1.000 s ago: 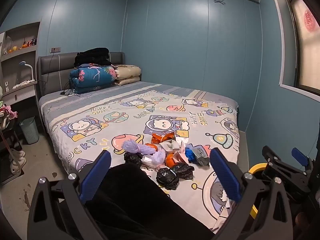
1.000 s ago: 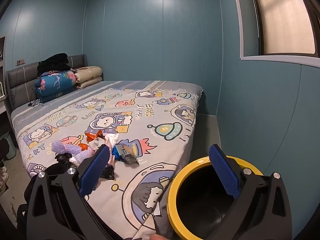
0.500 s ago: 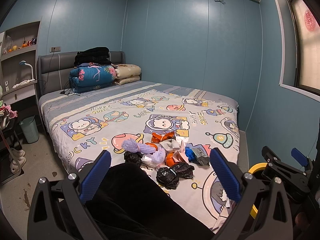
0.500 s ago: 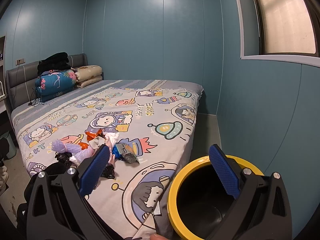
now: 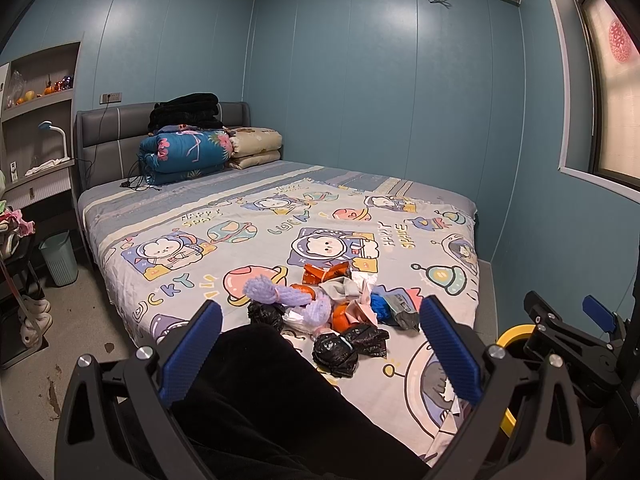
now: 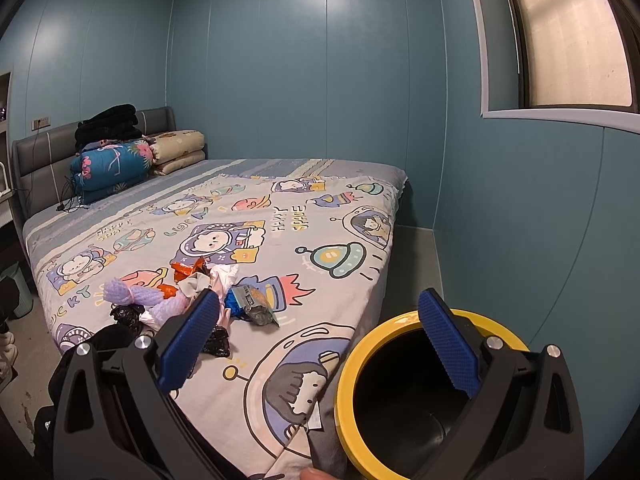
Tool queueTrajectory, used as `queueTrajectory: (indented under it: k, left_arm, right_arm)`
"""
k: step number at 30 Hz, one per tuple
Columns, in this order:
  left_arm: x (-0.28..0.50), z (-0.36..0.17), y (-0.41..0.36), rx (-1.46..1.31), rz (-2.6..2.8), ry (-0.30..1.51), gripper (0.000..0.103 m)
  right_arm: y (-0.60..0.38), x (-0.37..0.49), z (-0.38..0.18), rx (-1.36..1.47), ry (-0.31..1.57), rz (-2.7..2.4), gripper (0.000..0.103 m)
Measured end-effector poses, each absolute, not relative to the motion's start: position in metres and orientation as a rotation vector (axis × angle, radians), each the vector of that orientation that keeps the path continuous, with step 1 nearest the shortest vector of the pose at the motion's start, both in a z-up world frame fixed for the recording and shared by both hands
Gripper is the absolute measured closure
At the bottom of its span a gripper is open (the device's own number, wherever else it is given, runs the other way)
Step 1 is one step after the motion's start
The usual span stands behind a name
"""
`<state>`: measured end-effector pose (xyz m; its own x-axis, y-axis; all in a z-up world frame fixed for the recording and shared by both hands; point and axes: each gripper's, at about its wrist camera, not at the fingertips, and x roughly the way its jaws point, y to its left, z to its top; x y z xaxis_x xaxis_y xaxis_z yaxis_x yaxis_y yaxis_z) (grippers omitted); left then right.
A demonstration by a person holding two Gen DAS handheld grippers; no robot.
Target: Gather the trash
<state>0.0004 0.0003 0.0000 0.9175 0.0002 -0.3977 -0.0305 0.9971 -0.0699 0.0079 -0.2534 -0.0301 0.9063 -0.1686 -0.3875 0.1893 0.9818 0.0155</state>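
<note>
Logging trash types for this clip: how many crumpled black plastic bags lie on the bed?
3: one black bag at the pile's left edge, two at its near side, black bag and black bag, touching. More may hide underneath.

Open printed bedsheet [image 5: 248, 248] surrounds the heap of crumpled wrappers and black bags [image 5: 332, 312] on its far and side edges. A dark-clothed leg [image 5: 272, 392] blocks the near approach; the yellow-rimmed black bin [image 6: 400, 392] stands open-mouthed beside the bed's corner.

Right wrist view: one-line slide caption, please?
Open right gripper above yellow-rimmed bin beside bed, trash pile waiting.
</note>
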Motion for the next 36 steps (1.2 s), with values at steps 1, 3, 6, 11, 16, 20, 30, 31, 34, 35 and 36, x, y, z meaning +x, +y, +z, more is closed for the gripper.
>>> queueTrajectory:
  k: [1, 3, 6, 11, 16, 20, 30, 31, 34, 35, 36]
  left_arm:
    - [0.000, 0.000, 0.000, -0.075, 0.016, 0.409, 0.008]
    - [0.000, 0.000, 0.001, -0.076, 0.016, 0.409, 0.008]
    - [0.000, 0.000, 0.000, -0.076, 0.016, 0.410, 0.008]
    - [-0.002, 0.000, 0.000, -0.076, 0.017, 0.411, 0.008]
    - [0.001, 0.000, 0.000, -0.075, 0.015, 0.412, 0.008]
    - [0.000, 0.000, 0.000, -0.076, 0.015, 0.414, 0.008]
    - [-0.003, -0.007, -0.001, -0.076, 0.015, 0.415, 0.008]
    - [-0.003, -0.007, -0.001, -0.077, 0.015, 0.415, 0.008]
    - [-0.003, -0.007, 0.000, -0.077, 0.015, 0.416, 0.008]
    - [-0.004, -0.010, 0.000, -0.078, 0.016, 0.417, 0.008]
    - [-0.004, -0.010, 0.001, -0.078, 0.016, 0.417, 0.008]
  right_arm:
    - [-0.254, 0.008, -0.030, 0.053, 0.396, -0.185, 0.008]
    - [-0.253, 0.008, -0.030, 0.053, 0.397, -0.184, 0.008]
    - [-0.251, 0.012, -0.033, 0.052, 0.398, -0.184, 0.008]
    - [-0.251, 0.012, -0.033, 0.052, 0.398, -0.184, 0.008]
    - [-0.251, 0.012, -0.033, 0.052, 0.398, -0.184, 0.008]
    - [-0.251, 0.012, -0.034, 0.052, 0.399, -0.184, 0.008]
    - [-0.252, 0.012, -0.034, 0.056, 0.403, -0.182, 0.008]
    - [-0.251, 0.012, -0.034, 0.054, 0.403, -0.182, 0.008]
    - [-0.252, 0.012, -0.033, 0.055, 0.402, -0.181, 0.008]
    - [-0.252, 0.012, -0.034, 0.055, 0.402, -0.180, 0.008]
    - [-0.253, 0.012, -0.034, 0.055, 0.401, -0.181, 0.008]
